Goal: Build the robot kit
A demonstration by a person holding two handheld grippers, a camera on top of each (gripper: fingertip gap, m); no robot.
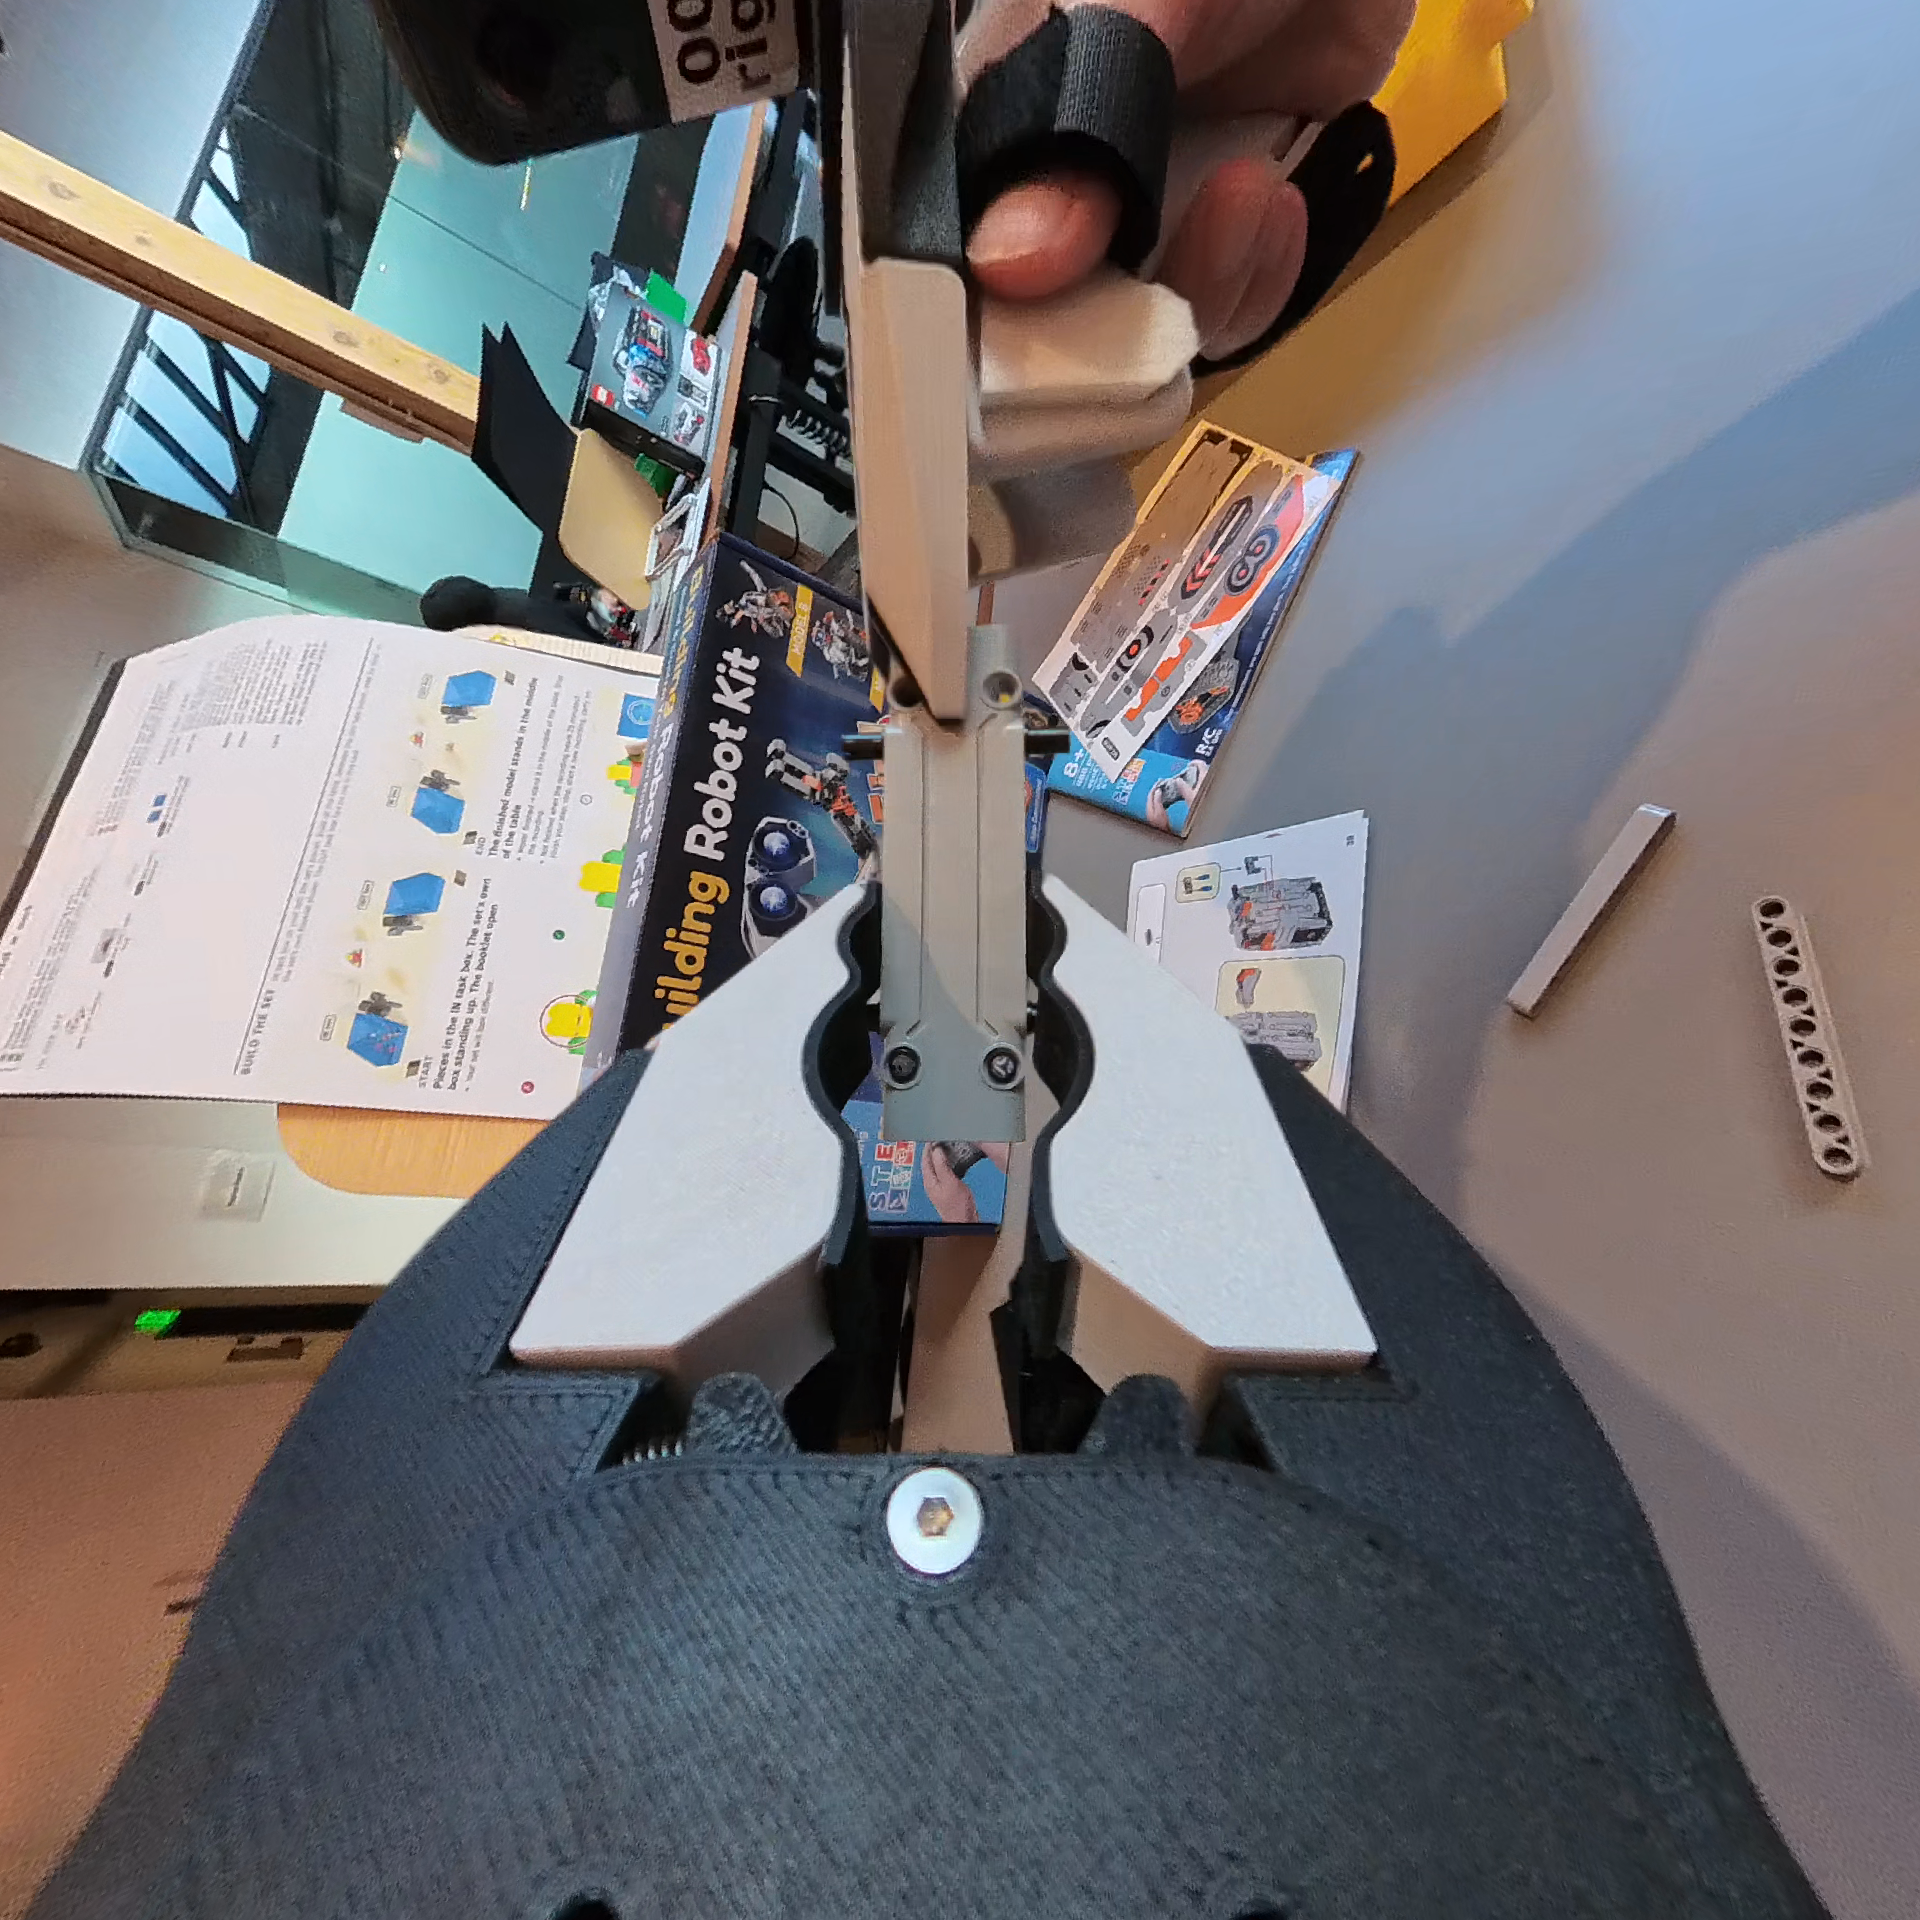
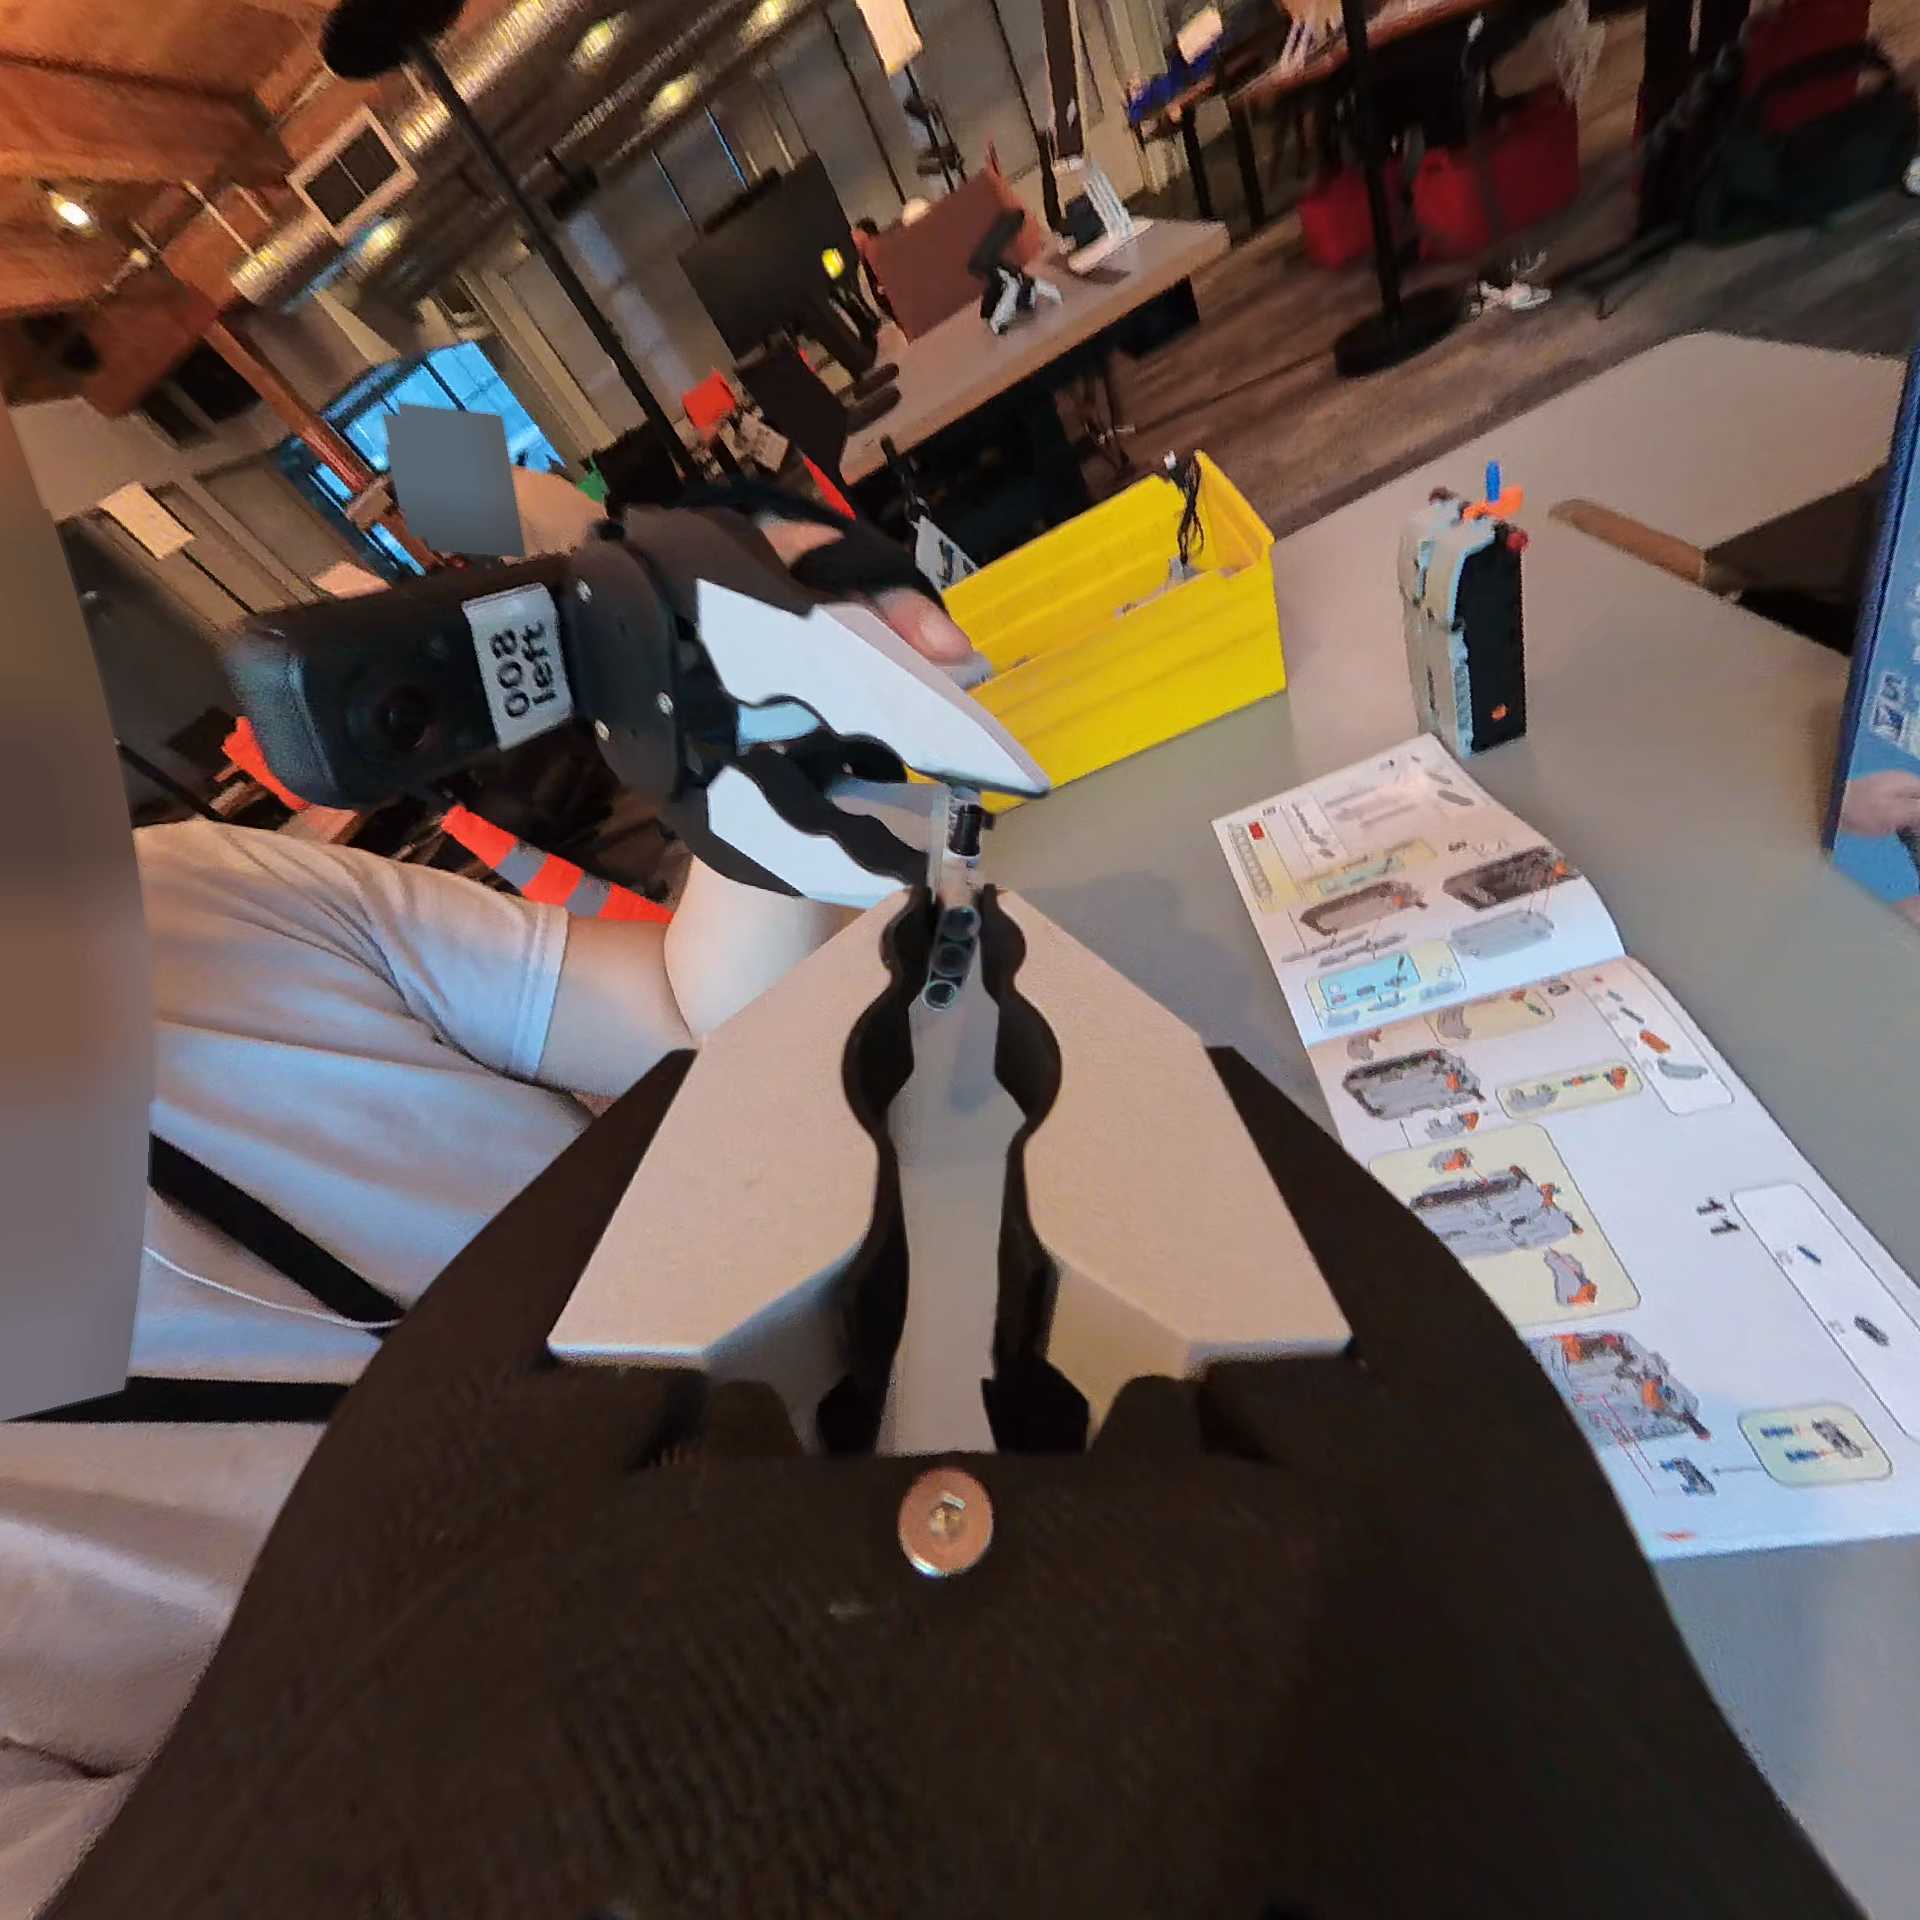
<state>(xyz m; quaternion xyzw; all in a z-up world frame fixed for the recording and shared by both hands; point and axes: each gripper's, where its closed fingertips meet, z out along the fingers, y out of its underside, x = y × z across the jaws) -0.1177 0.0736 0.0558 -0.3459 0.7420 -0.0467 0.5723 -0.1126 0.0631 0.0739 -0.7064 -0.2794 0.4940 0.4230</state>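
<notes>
The left gripper [image 1: 951, 997] is narrowed on a long grey panel [image 1: 951, 914], which stands clamped between its fingers and extends forward past the tips. At the panel's far end, the left wrist view shows the right gripper [image 1: 920, 665] coming in from above, its tips meeting the panel's top edge beside a small grey beam [image 1: 992, 681].

The right wrist view shows this junction from the other side. The right gripper [image 2: 951, 940] is nearly closed on the short grey beam [image 2: 953, 956], seen end-on with its holes facing the camera. Just ahead of it, the left gripper [image 2: 914, 821] reaches in from the left with the panel edge-on and a black pin [image 2: 966, 826] at the joint.

Only the left wrist view shows, to the right of the left gripper, a flat grey strip [image 1: 1590, 909] and a holed beam [image 1: 1808, 1034] lying apart on the table [image 1: 1558, 675], and ahead, a kit box [image 1: 727, 810].

Only the right wrist view shows a yellow bin [image 2: 1132, 613] ahead, a partly built model [image 2: 1465, 634] standing to the right, and an open instruction booklet [image 2: 1538, 1143] beside the right gripper.
</notes>
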